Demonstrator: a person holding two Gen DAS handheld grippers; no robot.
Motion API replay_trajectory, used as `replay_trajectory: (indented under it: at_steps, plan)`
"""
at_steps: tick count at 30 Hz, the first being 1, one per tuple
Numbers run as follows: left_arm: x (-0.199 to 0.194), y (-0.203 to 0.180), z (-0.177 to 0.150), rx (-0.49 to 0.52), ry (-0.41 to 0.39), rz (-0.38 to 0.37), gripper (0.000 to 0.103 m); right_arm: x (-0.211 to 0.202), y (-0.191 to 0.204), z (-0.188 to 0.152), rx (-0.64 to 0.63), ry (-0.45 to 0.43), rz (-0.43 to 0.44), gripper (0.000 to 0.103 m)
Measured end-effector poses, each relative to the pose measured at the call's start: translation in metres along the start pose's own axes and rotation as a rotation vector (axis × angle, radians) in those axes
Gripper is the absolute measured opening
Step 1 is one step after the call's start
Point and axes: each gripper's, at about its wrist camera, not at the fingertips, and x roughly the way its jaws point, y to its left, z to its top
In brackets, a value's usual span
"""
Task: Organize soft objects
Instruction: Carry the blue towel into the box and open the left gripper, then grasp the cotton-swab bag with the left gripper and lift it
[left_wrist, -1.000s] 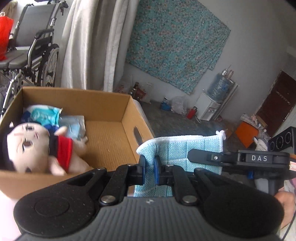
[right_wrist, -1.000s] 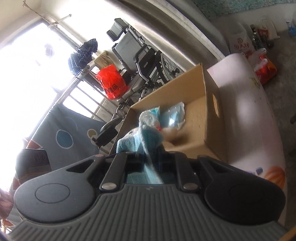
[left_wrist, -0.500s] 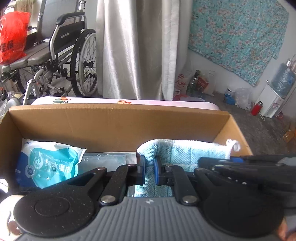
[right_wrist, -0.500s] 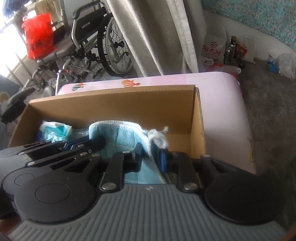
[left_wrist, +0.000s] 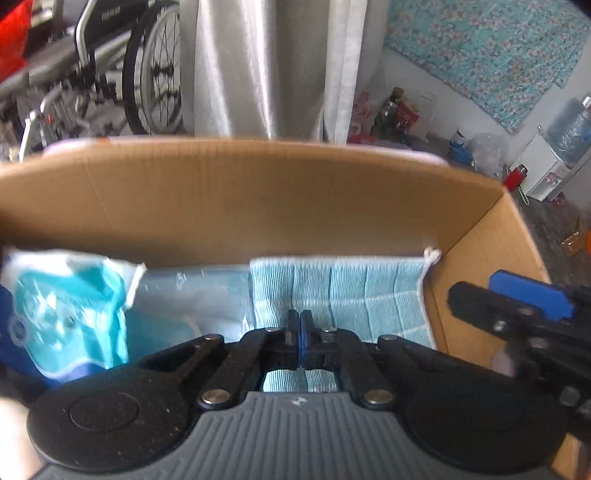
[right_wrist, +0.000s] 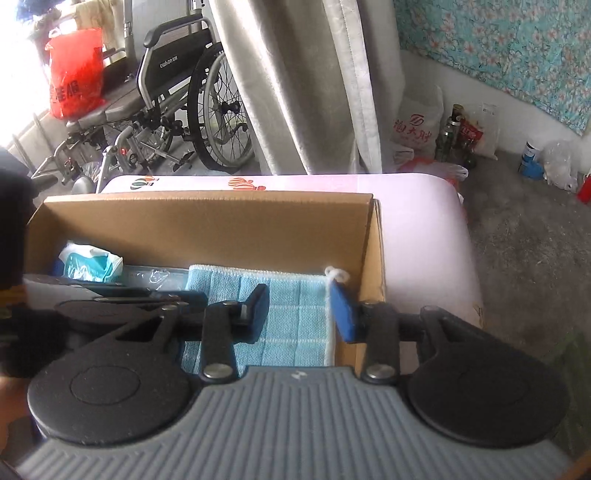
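Blue towel (right_wrist: 291, 306) lies flat in cardboard box (right_wrist: 207, 225).

My blue checked towel (right_wrist: 284, 306) lies flat and spread out at the right end of the cardboard box (right_wrist: 207, 225), its white loop at the far right corner; beside it on the left sit a clear packet (left_wrist: 192, 295) and a teal wipes pack (left_wrist: 70, 302)

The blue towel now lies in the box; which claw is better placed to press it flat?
Probably the left claw: it is shut above the middle of the towel. The right claw stands open at the towel's edge.
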Motion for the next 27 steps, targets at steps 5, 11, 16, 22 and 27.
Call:
replay_trajectory:
  at_steps: [5,11,16,22,27]
  plan:
    - [0.0,0.008,-0.004,-0.004,0.019,-0.011,0.004,-0.022,-0.004,-0.014,0.024,-0.017,0.051,0.037]
    - [-0.1,0.0,-0.035,0.095,-0.215,-0.024,0.02,-0.083,0.003,-0.037,-0.007,-0.119,0.075,0.037]
    - [-0.188,-0.012,-0.116,0.234,-0.318,-0.089,0.02,-0.169,0.008,-0.07,-0.075,-0.188,0.201,0.042]
    - [-0.222,-0.014,-0.21,0.224,-0.166,-0.192,0.027,-0.259,-0.023,-0.133,0.005,-0.176,0.326,0.056]
    - [-0.178,-0.015,-0.273,0.194,-0.002,-0.231,0.039,-0.246,-0.053,-0.206,0.201,0.011,0.414,0.059]
